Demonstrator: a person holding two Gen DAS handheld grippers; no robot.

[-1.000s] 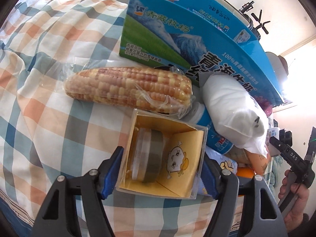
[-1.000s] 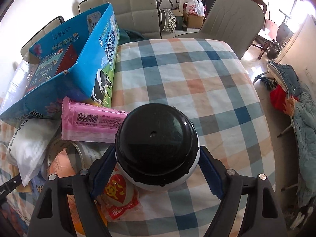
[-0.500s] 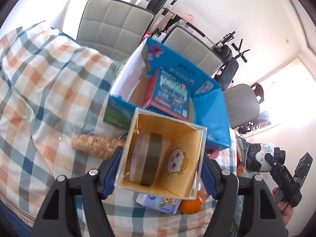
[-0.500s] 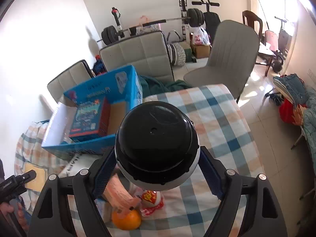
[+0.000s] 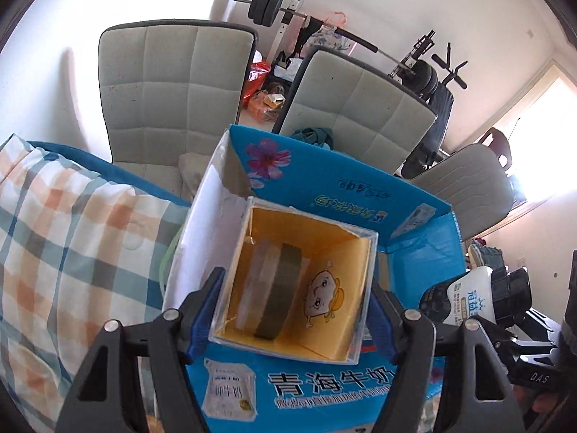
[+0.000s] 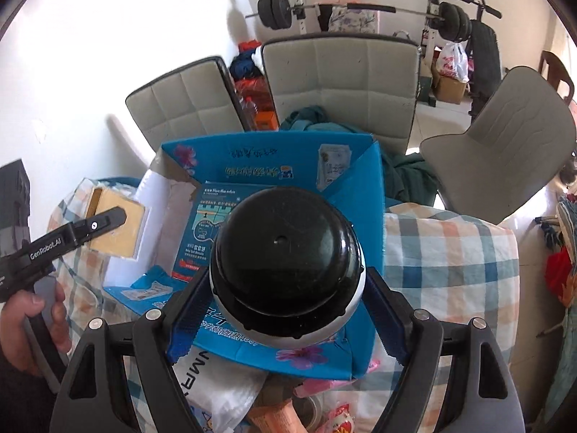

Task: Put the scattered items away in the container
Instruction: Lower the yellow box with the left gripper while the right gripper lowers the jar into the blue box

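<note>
Both tools are clamped on cargo — the left tool [image 5: 292, 310] grips the yellow box [image 5: 299, 281], the right tool [image 6: 285, 296] the black-capped bottle [image 6: 286, 263]. The blue carton [image 6: 364, 187] opens at twelve o'clock; the right tool appears nearer — directly over it.

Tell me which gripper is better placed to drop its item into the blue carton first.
Right. The right gripper holds the black-lidded jar over the blue carton opening. In the right wrist view, the left gripper and its yellow box sit beside the carton's white flap, outside it.
</note>
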